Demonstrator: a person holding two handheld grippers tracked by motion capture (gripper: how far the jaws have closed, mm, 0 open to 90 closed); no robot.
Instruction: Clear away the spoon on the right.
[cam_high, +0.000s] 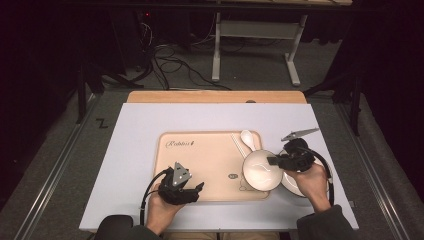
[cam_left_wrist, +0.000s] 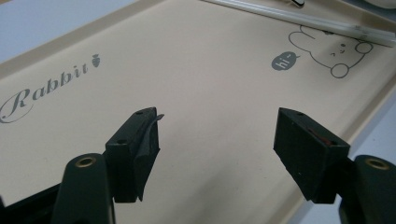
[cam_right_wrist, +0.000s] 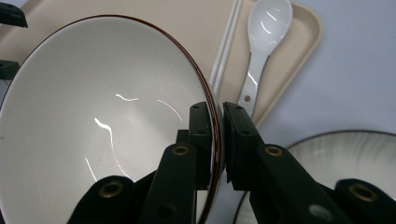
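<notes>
White china is in hand: the right gripper (cam_right_wrist: 218, 140) has its fingers pinched on the rim of a white bowl (cam_high: 260, 170), one finger inside the wall and one outside, likely because a thin rim is the easiest part to clamp for carrying. That bowl sits tilted over the right end of the beige tray (cam_high: 200, 165). The left gripper (cam_left_wrist: 219, 144) hovers low over the tray with fingers wide and nothing between them, probably waiting. Count: two bowls, the second (cam_right_wrist: 336, 154) on the desk (cam_high: 135, 150) beside the tray, one spoon (cam_right_wrist: 264, 28), one pair of chopsticks (cam_right_wrist: 226, 46).
</notes>
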